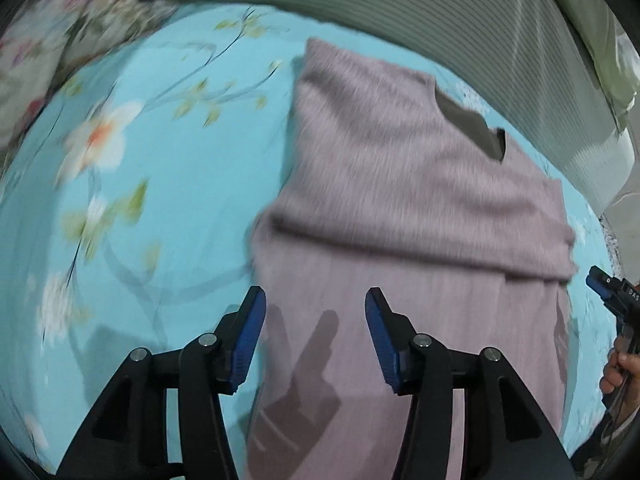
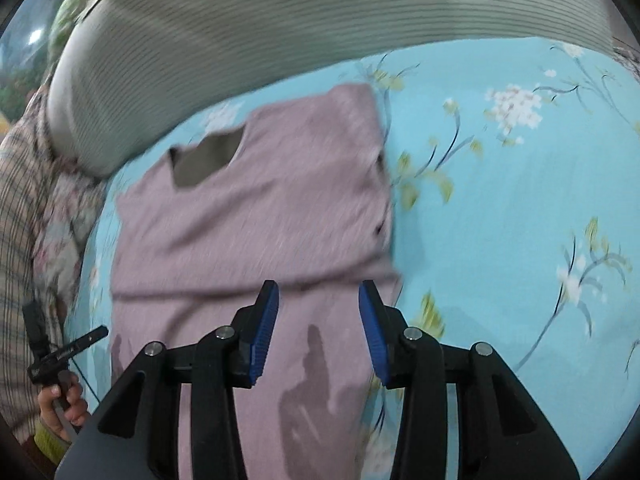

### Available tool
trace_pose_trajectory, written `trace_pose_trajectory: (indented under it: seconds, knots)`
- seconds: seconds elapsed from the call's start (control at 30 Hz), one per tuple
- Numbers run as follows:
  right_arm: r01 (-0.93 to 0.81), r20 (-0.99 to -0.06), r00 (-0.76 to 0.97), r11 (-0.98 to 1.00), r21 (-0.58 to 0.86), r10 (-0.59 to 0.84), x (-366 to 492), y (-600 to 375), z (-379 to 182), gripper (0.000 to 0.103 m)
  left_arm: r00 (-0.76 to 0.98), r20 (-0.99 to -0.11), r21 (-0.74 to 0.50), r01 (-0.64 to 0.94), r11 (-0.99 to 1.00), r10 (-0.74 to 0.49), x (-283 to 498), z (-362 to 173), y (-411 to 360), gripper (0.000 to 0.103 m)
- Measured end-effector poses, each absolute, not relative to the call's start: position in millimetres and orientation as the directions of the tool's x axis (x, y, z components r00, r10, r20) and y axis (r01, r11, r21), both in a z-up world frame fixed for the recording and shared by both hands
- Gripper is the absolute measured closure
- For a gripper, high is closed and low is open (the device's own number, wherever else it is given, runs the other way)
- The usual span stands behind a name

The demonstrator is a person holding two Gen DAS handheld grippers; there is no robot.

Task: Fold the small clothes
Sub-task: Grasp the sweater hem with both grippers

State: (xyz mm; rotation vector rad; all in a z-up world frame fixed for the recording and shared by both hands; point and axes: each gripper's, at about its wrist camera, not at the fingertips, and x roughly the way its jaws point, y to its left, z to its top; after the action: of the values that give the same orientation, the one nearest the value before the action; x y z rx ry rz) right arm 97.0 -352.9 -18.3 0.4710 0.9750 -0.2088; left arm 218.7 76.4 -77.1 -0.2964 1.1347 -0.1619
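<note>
Garment point(image 1: 400, 184) noted as mauve, finely ribbed; bedsheet point(image 1: 180, 184) turquoise, printed with white blossoms; gripper pads point(image 2: 264, 332) blue.

Probably a bedroom, floral blue bedsheet point(image 1: 172, 184), ribbed grey headboard point(image 2: 280, 20)

The folded garment point(image 1: 400, 184) lies on the bedsheet point(image 1: 180, 184), the headboard point(image 1: 400, 4) behind it.
</note>
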Motion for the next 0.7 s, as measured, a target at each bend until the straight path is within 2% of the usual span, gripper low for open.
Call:
trace_pose_trajectory:
  seconds: [0.17, 0.37, 0.47, 0.7]
  knots:
    - [0.319, -0.862, 0.499, 0.907, 0.277, 0.088, 59, -322, -27, 0.054, 0.371, -0.877, -0.338, -0.023, 0.941, -0.306, 164, -89, 88, 0.041]
    - [0.309, -0.881, 0.449, 0.899, 0.311, 0.151, -12, -294, -42, 0.053, 0.315, -0.887, -0.358, -0.001, 0.934, -0.339, 100, -101, 99, 0.040]
    - [0.302, -0.892, 0.414, 0.897, 0.324, 0.183, -50, -279, -51, 0.049, 0.270, -0.883, -0.393, 0.021, 0.919, -0.383, 67, -109, 103, 0.036]
    - [0.253, -0.829, 0.398, 0.822, 0.511, 0.393, -119, -252, -77, 0.047, 0.228, -0.844, -0.478, 0.091, 0.874, -0.486, 0, -115, 118, 0.032]
